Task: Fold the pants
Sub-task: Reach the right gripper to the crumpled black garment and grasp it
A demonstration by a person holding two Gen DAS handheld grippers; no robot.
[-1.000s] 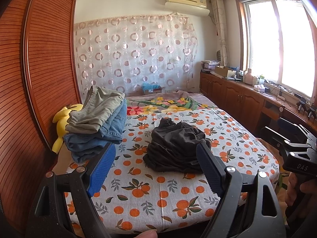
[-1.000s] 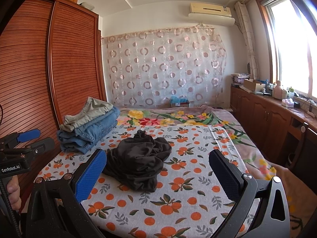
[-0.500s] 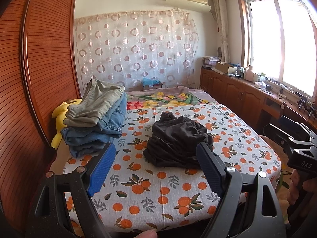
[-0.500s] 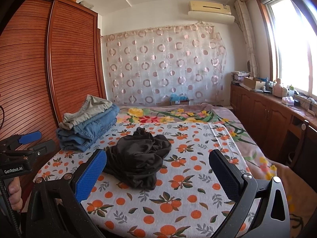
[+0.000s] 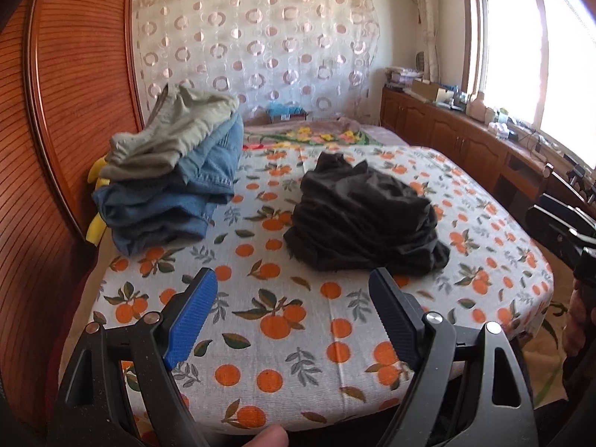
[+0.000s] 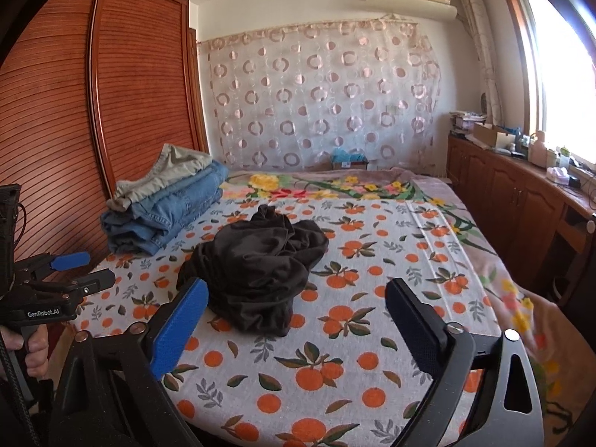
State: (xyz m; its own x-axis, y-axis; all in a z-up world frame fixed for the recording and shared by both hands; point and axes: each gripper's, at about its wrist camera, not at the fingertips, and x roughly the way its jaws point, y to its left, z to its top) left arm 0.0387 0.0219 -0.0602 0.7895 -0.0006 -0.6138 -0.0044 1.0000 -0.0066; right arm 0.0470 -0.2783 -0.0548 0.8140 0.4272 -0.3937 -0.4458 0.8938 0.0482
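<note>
Both tools, the left tool (image 5: 292,296) and right tool (image 6: 296,307), hung released over the bed's (image 6: 372,383) near edge; the crumpled black pants (image 6: 257,268) wanted their waistband found and spread flat first.

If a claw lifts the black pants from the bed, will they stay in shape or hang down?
The black pants lie crumpled in soft folds, so they will probably hang limp and unfurl. The cloth looks thin, likely light. Pinching one layer may leave the rest dragging on the bed sheet.
</note>
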